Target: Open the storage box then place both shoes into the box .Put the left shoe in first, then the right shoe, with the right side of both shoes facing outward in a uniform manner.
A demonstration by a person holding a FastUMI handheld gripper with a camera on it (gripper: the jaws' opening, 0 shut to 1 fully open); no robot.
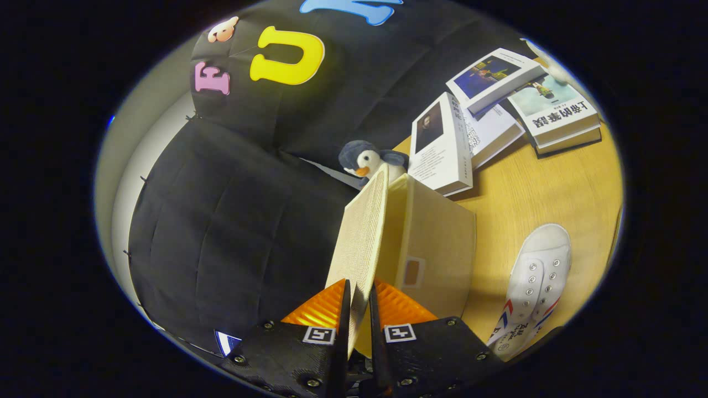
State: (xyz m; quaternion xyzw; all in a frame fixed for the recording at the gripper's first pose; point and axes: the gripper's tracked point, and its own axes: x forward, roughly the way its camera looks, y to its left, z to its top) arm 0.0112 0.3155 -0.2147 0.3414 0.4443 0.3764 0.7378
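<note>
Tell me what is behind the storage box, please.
A penguin plush peeks out behind the storage box, with books beside it. Its lower body is hidden by the lid, which the gripper pinches.

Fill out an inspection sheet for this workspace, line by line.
Surface: wooden table, bare between the things.
Job's things: beige storage box stands on the table; its lid is lifted up on edge. One white shoe lies on the table beside the box, outside it.
Clutter: plush penguin behind the box; several books lying and leaning beyond it.
Grippers: gripper shut on the lid, both fingers pressing its near edge.
Cables: nothing seen.
Surroundings: black cloth wall beyond the lid.
</note>
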